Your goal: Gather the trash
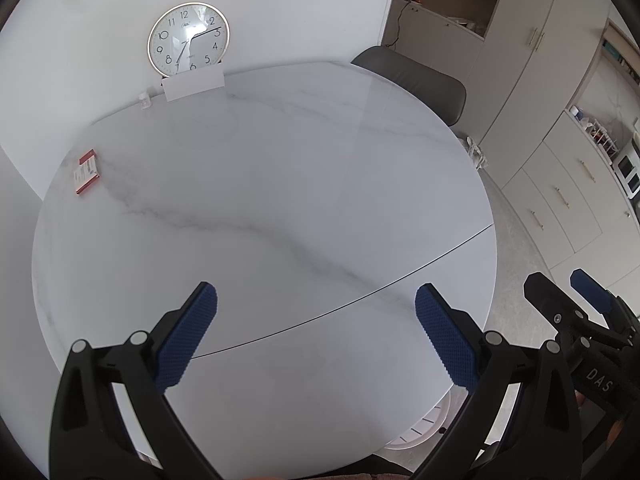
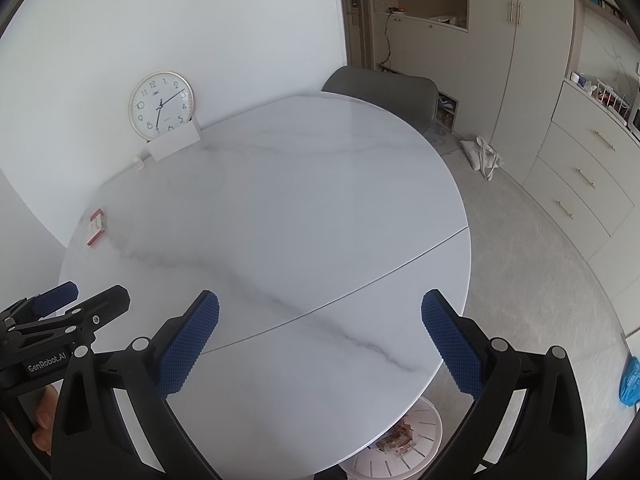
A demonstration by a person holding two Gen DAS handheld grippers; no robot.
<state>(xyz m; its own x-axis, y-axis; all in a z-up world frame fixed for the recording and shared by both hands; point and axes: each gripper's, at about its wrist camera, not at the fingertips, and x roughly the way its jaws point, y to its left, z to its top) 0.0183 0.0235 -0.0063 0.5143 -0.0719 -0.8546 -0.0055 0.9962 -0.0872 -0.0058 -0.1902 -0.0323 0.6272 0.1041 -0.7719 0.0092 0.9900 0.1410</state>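
Observation:
A small red and white box lies near the far left edge of the round white marble table; it also shows in the right wrist view. My left gripper is open and empty above the table's near side. My right gripper is open and empty too, beside the left one. A white slatted bin with crumpled wrappers inside stands on the floor under the table's near right edge; its rim shows in the left wrist view.
A wall clock leans against the wall behind a white card at the table's far side. A grey chair stands behind the table. Cabinets line the right. A white bag and a blue thing lie on the floor.

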